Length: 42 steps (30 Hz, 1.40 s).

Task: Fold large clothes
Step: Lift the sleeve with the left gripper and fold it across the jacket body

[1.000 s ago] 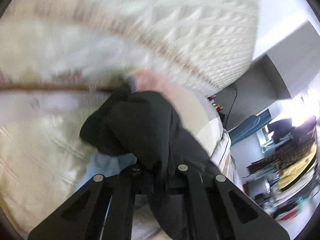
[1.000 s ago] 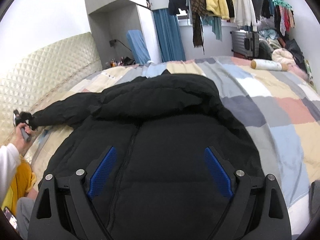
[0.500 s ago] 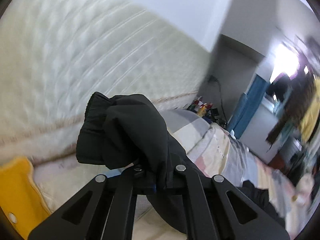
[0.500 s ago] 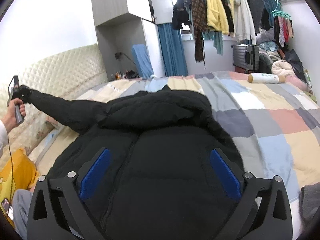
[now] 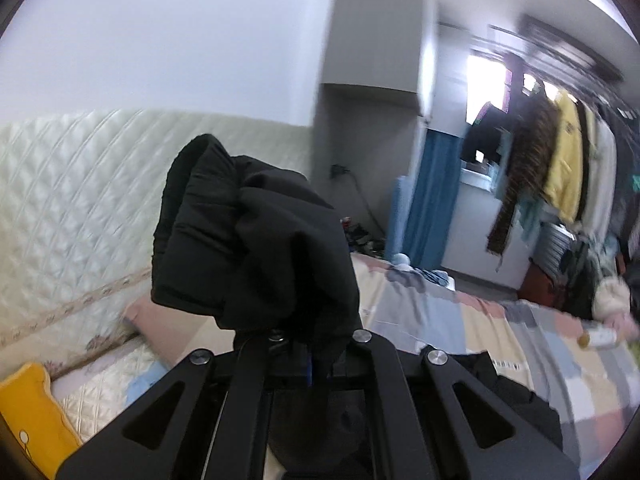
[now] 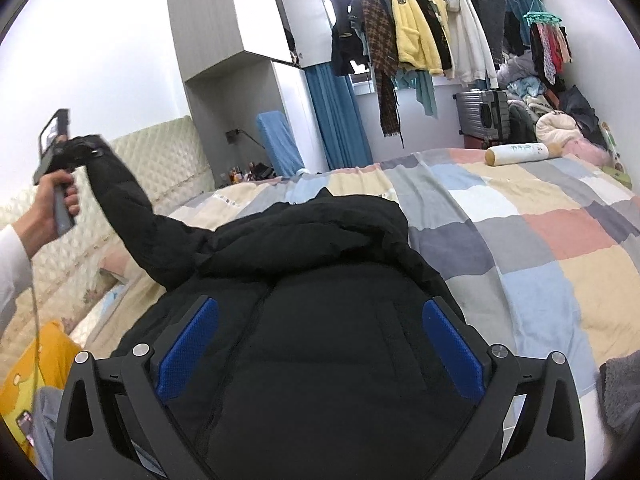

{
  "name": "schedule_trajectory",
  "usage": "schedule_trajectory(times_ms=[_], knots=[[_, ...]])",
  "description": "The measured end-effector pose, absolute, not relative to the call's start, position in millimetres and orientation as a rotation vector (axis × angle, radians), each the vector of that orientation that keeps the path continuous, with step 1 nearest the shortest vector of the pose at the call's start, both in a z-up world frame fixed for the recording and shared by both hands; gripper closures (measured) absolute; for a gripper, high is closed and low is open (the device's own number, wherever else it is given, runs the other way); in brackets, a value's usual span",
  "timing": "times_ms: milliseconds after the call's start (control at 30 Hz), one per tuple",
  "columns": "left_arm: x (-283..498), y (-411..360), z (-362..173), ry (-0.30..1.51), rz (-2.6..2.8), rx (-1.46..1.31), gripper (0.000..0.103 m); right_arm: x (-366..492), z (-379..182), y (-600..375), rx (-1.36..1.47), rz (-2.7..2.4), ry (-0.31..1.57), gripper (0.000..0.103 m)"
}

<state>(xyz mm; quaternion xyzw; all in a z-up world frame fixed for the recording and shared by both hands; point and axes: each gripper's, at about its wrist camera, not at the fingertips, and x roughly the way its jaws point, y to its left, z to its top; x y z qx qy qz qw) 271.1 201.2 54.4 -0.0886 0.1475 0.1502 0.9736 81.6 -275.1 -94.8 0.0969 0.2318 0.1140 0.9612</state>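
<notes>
A black puffer jacket (image 6: 320,320) lies spread on the patchwork bed, hood (image 6: 316,224) toward the far side. Its left sleeve (image 6: 132,220) is lifted off the bed and stretched up to the left. My left gripper (image 5: 310,350) is shut on the sleeve's cuff (image 5: 248,240), which bunches over the jaws and hides the fingertips. In the right wrist view that gripper (image 6: 86,148) shows high at the left, held by a hand (image 6: 48,208). My right gripper (image 6: 320,344) hovers wide open above the jacket's chest, blue pads (image 6: 188,344) apart with nothing pressed between them.
A quilted cream headboard (image 6: 160,160) runs along the left. A yellow cushion (image 6: 40,364) sits at the near left. A rolled bolster (image 6: 516,153) lies on the bedspread (image 6: 540,248) at the far right. Hanging clothes (image 6: 408,32), a suitcase (image 6: 484,116) and grey cabinets (image 6: 224,32) stand behind.
The left gripper has lifted the sleeve cuff from low by the headboard up and leftward, pulling the sleeve taut. The right gripper has edged forward over the jacket and stands a little wider.
</notes>
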Motion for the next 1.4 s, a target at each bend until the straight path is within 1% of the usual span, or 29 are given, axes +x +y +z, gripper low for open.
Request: schedule_trajectory(times_ms=[167,333,533,667,933,1033,1167,1333,1400], knots=[[290,124,43,0.303,0.18,-0.052,0.099,79,-93,-277,0.196,0.225,0.458,0.0],[307,55,24,0.324,0.043,0.006,0.099,81,-94,-280,0.203,0.221,0.471,0.0],[328,-18,-22,0.399,-0.161,0.049,0.099,81,-90,-285,0.159,0.197,0.447,0.0],[341,-57,-65,0.474,-0.234,0.079,0.098,88,-96,-296,0.208,0.21,0.472,0.0],[367,-96,-148,0.647,-0.286,0.09,0.098,102,-108,-313,0.275,0.207,0.521,0.0],[371,-107,-168,0.694,-0.278,0.088,0.098,107,-113,-320,0.306,0.223,0.531,0.0],[371,-104,-173,0.717,-0.284,0.037,0.098,112,-118,-320,0.314,0.237,0.546,0.0],[364,-102,-168,0.732,-0.243,0.05,0.098,114,-120,-319,0.319,0.238,0.557,0.0],[358,-102,-161,0.726,-0.235,0.052,0.094,113,-119,-318,0.313,0.236,0.547,0.0]])
